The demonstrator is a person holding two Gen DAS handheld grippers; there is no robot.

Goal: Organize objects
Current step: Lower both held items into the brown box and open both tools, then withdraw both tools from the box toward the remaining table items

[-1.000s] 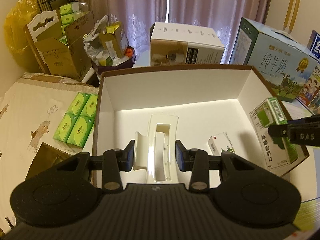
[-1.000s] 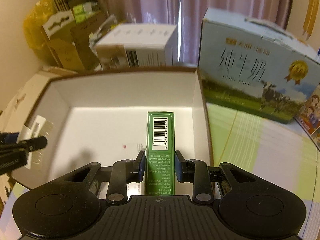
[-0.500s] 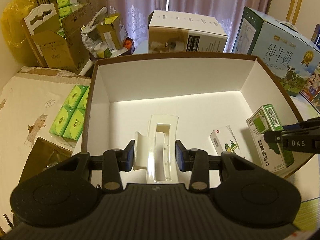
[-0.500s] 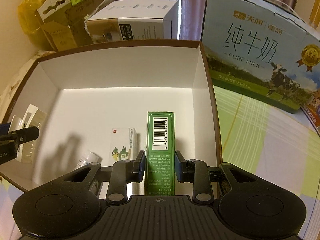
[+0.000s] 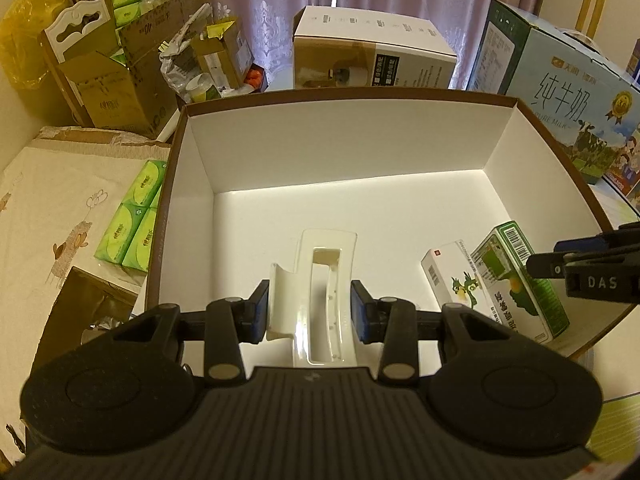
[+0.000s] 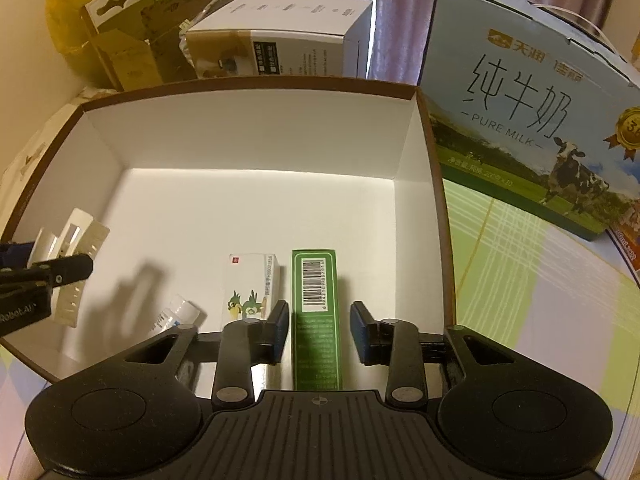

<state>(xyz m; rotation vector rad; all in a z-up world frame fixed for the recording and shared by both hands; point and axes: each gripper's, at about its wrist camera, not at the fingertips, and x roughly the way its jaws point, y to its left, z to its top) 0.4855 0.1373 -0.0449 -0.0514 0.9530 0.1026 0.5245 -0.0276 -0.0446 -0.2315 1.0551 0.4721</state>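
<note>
A big white box with a brown rim (image 5: 360,96) (image 6: 256,82) stands open. My left gripper (image 5: 310,310) is shut on a white plastic clip holder (image 5: 320,280) and holds it inside the box at its left; it also shows in the right wrist view (image 6: 74,240). My right gripper (image 6: 318,330) has opened around a green carton (image 6: 314,304), which lies on the box floor at the right (image 5: 516,276); gaps show on both sides. A white medicine box with a green bird (image 6: 250,284) (image 5: 452,276) lies beside it. A small white bottle (image 6: 176,316) lies to the left.
A blue milk case (image 6: 532,112) (image 5: 560,92) stands right of the box. A white and brown carton (image 5: 368,52) stands behind it. Green tissue packs (image 5: 136,216) lie on the left cloth. Open brown cartons (image 5: 116,80) stand at the back left.
My right gripper has lowered the green carton into the box and opened its jaws off it. My left gripper has moved further over the box with the clip holder.
</note>
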